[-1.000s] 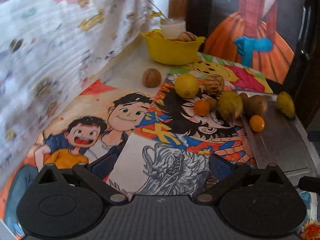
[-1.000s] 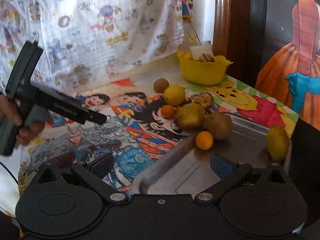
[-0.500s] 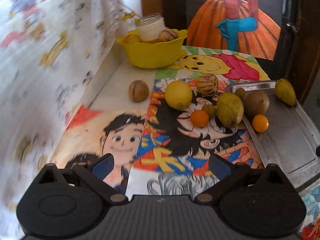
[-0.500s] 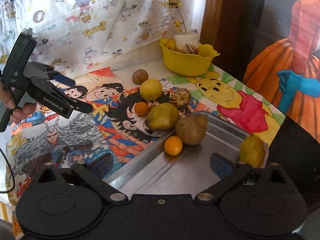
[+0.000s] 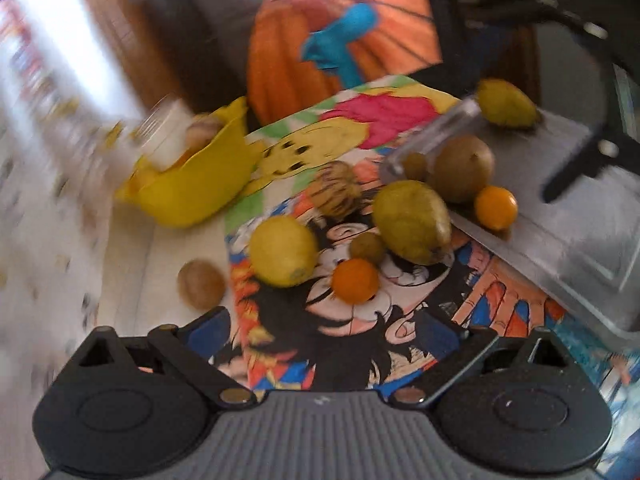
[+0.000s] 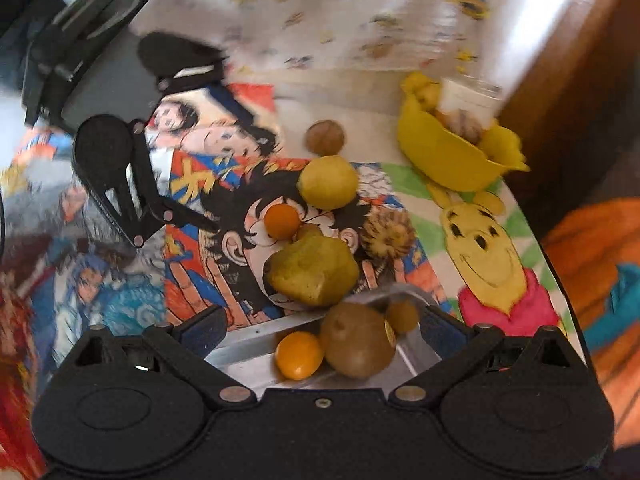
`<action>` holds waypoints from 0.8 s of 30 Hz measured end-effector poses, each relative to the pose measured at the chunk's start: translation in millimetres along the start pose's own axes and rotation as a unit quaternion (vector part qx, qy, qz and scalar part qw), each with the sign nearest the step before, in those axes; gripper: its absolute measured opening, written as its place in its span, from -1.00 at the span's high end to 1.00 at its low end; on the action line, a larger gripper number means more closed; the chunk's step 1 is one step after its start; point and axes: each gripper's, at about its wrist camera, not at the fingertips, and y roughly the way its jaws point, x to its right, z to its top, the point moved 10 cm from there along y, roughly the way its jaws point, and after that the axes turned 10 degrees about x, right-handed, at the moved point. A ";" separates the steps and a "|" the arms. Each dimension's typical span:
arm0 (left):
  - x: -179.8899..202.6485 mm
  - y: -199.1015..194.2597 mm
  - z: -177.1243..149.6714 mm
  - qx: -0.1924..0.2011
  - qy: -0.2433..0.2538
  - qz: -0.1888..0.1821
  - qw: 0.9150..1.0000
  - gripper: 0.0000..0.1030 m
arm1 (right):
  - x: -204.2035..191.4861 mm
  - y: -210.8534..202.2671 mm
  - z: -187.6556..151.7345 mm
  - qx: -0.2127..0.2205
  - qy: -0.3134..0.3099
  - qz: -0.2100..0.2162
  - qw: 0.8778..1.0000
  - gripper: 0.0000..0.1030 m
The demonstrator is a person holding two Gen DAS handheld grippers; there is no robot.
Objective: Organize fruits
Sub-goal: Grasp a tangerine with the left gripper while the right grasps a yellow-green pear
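The flat silver metal tray (image 5: 560, 240) looks brushed and dully shiny; the yellow plastic bowl (image 5: 200, 192) smooth; the cartoon-printed cloth (image 6: 400, 8), upper frame, soft and matt.

Cartoon-covered worktop (image 5: 404, 344), daylit room.
Printed white curtain (image 6: 320, 12) behind, dark wood frame (image 6: 560, 64) beside it, orange-dress painting (image 5: 344, 40) at back.

No legible text or labels anywhere.
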 end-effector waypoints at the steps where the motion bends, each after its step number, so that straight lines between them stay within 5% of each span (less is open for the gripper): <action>1: 2.6 3.0 1.6 0.002 0.012 -0.006 1.000 -0.89 | 0.0 5.3 -0.4 -0.004 -0.014 0.008 1.000 -0.98; 8: 7.2 20.6 2.9 0.009 0.051 -0.047 0.998 -0.73 | 0.8 30.7 3.5 -0.019 -0.070 0.052 0.996 -0.95; 16: 8.7 36.6 -0.6 0.003 0.071 -0.087 0.994 -0.28 | 0.9 52.0 6.2 -0.030 -0.088 0.083 0.992 -0.87; 24: 12.1 40.8 1.6 0.006 0.079 -0.100 0.992 -0.15 | -0.4 62.8 3.6 -0.040 -0.100 0.105 0.989 -0.80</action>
